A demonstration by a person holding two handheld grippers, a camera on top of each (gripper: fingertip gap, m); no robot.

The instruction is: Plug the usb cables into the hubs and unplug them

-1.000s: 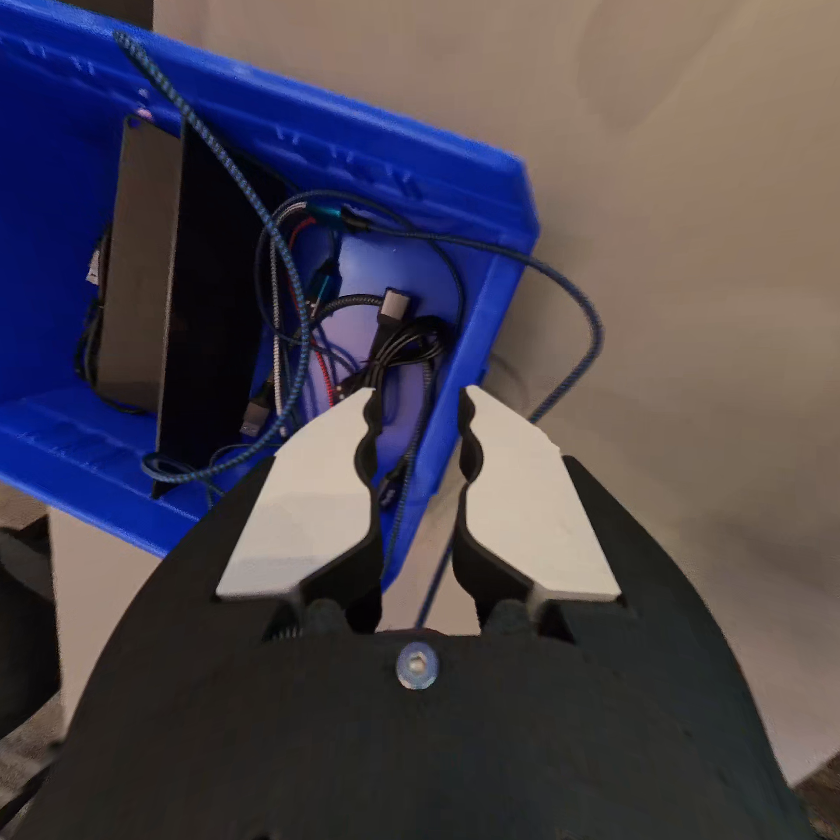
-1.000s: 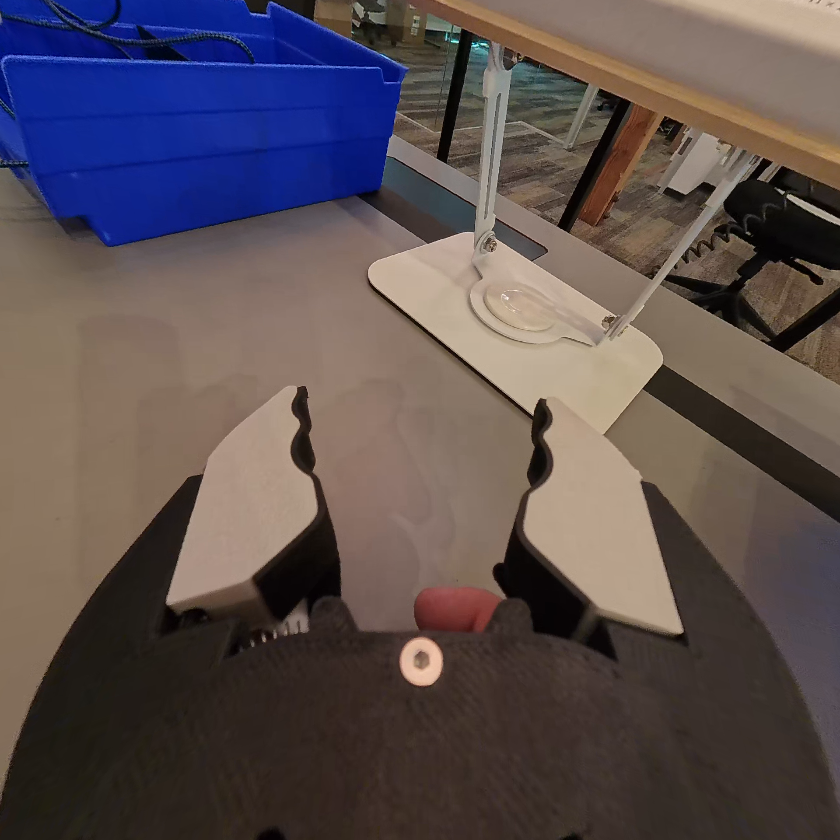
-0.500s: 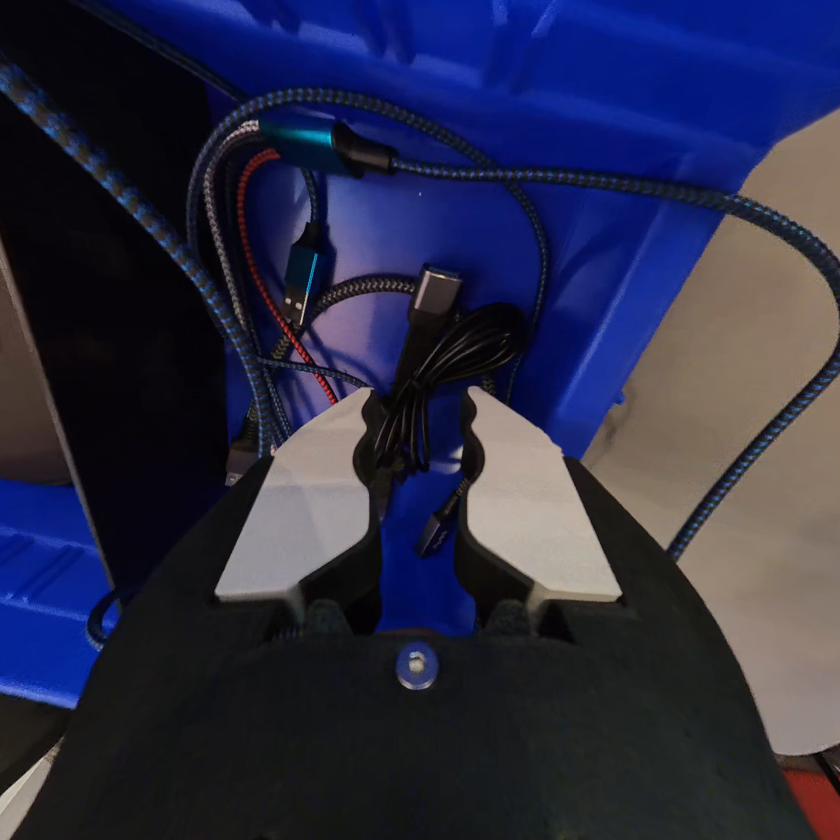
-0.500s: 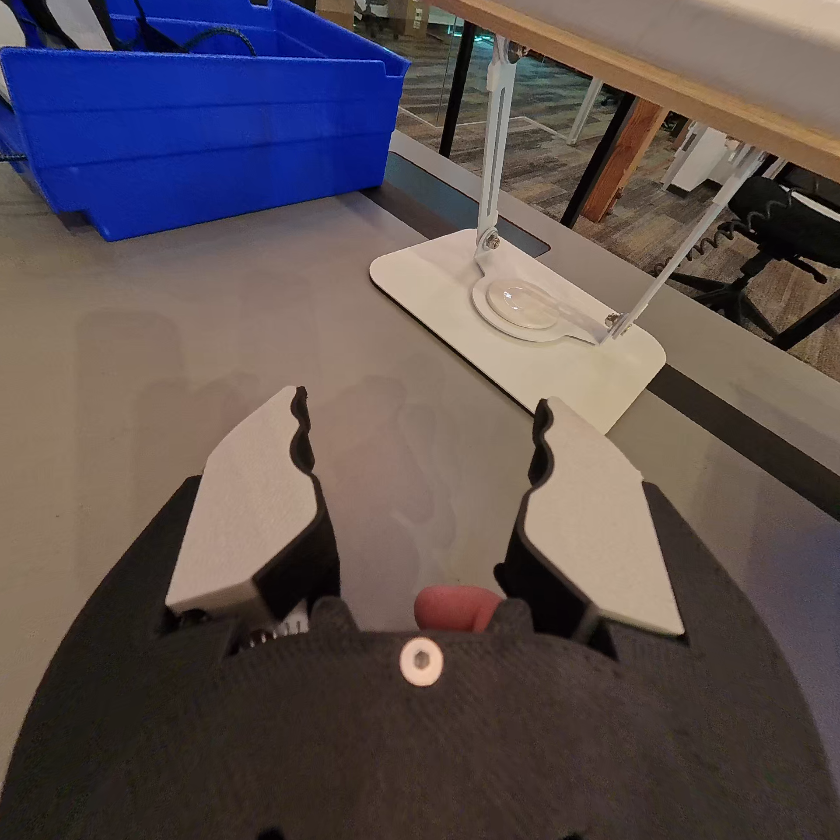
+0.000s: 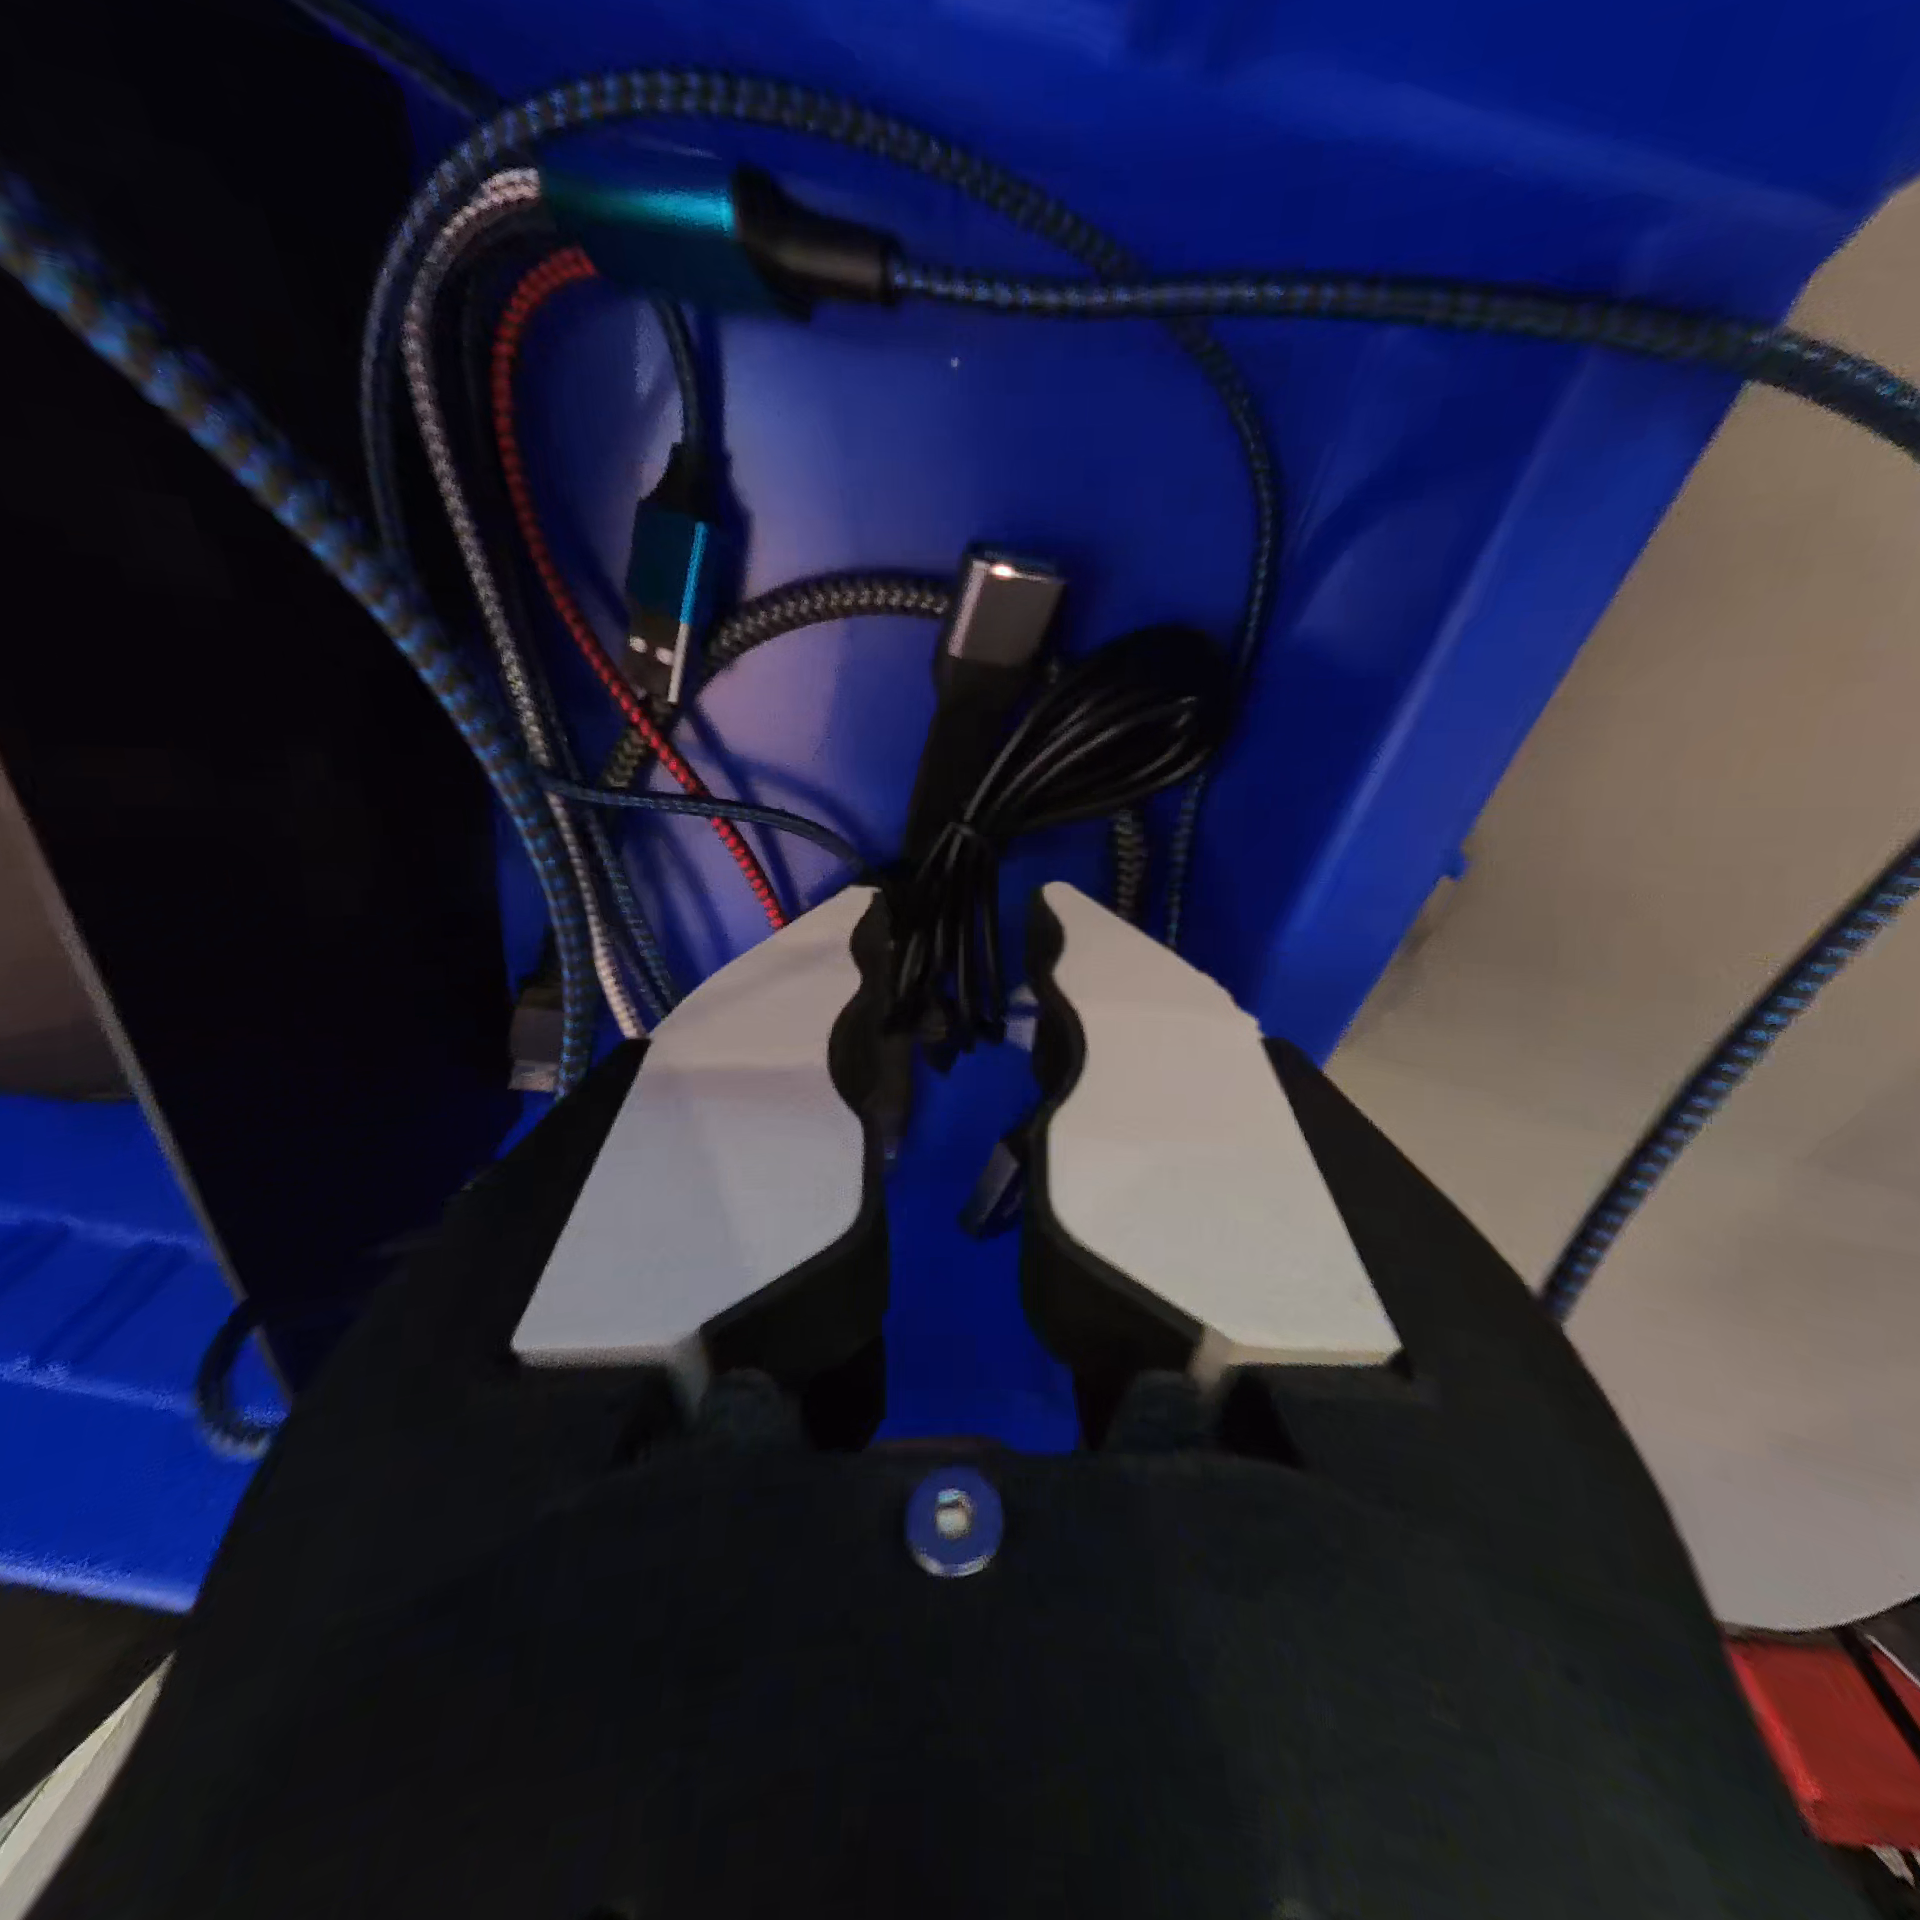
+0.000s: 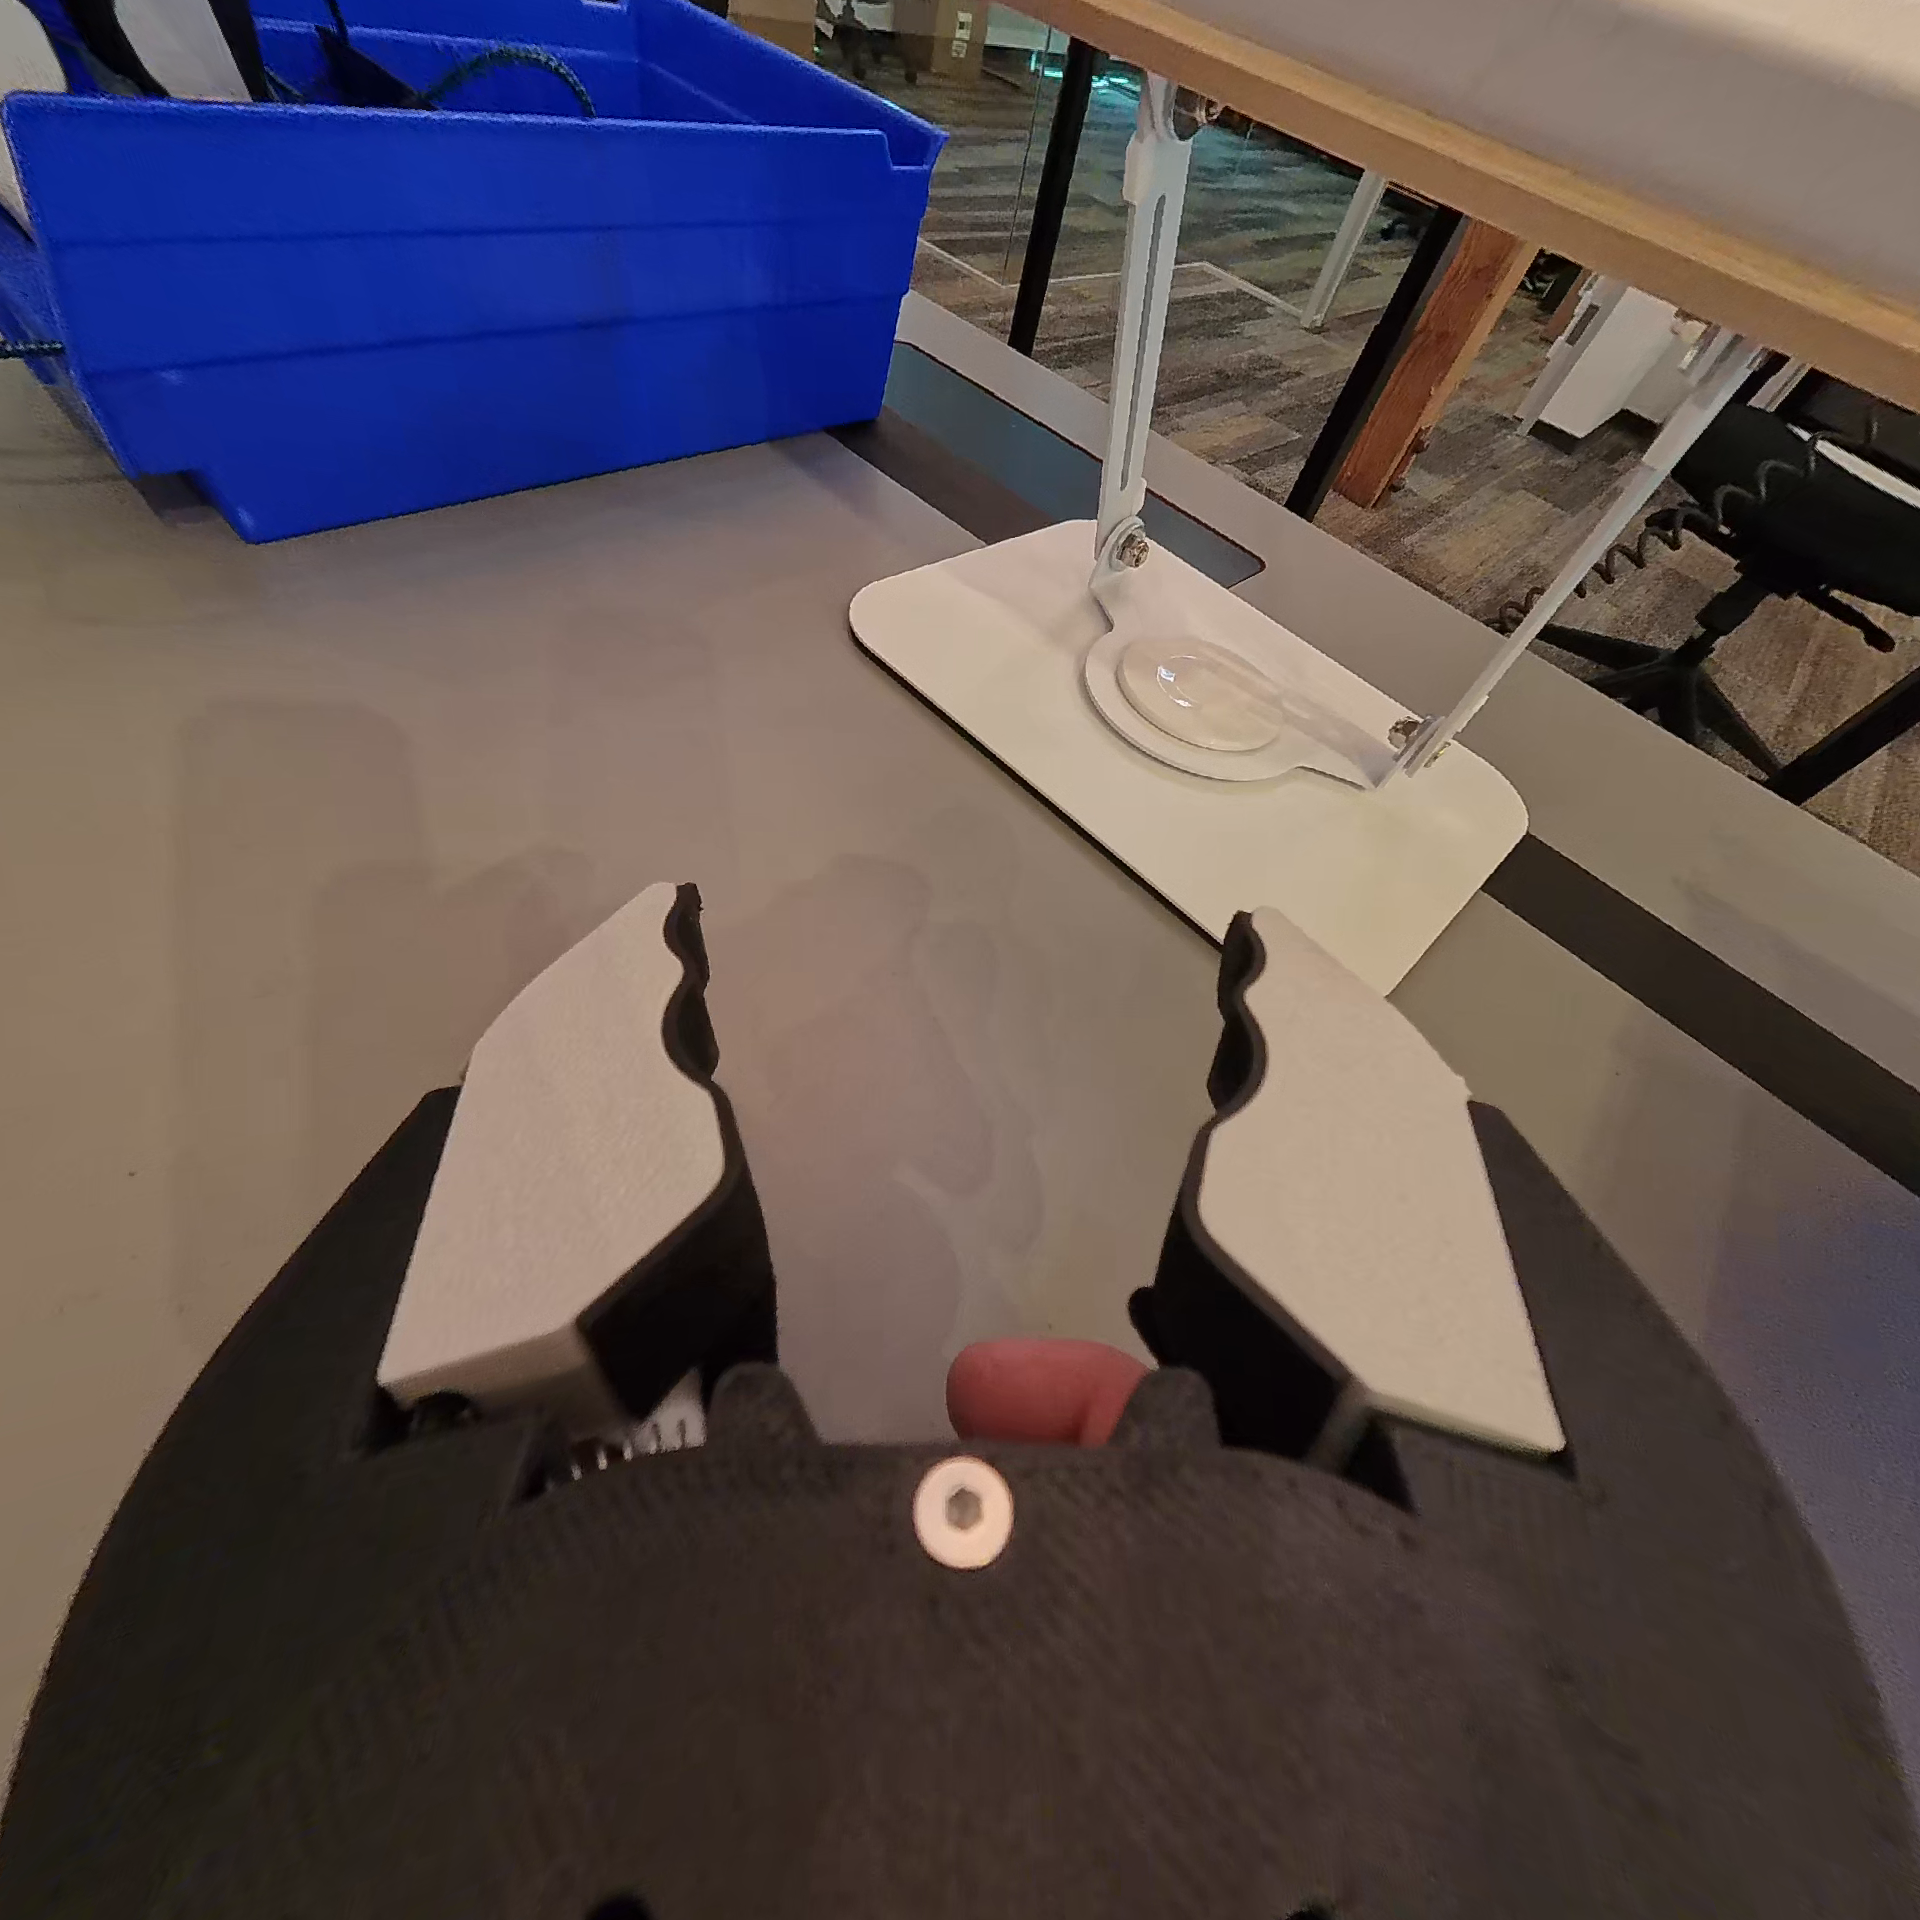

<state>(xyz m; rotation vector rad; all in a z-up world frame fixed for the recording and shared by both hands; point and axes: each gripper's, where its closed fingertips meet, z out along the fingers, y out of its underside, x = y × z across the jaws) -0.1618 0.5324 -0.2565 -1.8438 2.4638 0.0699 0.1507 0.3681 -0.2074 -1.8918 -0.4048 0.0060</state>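
In the left wrist view my left gripper (image 5: 958, 914) reaches into the blue bin (image 5: 1351, 520). A tied bundle of thin black cable (image 5: 1039, 748) lies between its fingers. The bundle rests against the left pad, and a sliver of blue shows between it and the right pad, so the jaws are narrow but not pressed shut on it. A grey plug (image 5: 1003, 613) lies just beyond the bundle. A blue USB plug (image 5: 670, 592), a teal plug (image 5: 644, 229) and a red braided cable (image 5: 582, 582) lie further in. My right gripper (image 6: 961, 935) is wide open and empty above the grey table (image 6: 416, 779).
A dark divider (image 5: 208, 727) stands in the bin to the left of the cables. A blue braided cable (image 5: 1714, 1060) hangs over the bin's wall onto the table. In the right wrist view the bin (image 6: 468, 312) sits at the far left. A white stand base (image 6: 1247, 831) is at the right. About 35 cm separates my left fingertips from my right. The grey plug (image 5: 1003, 613) is about 5 cm from my left fingertips and 30 cm from my right.
My left gripper moved down into the bin and over the black cable bundle. Its jaws have narrowed around the bundle. The right gripper has stayed open and almost still.
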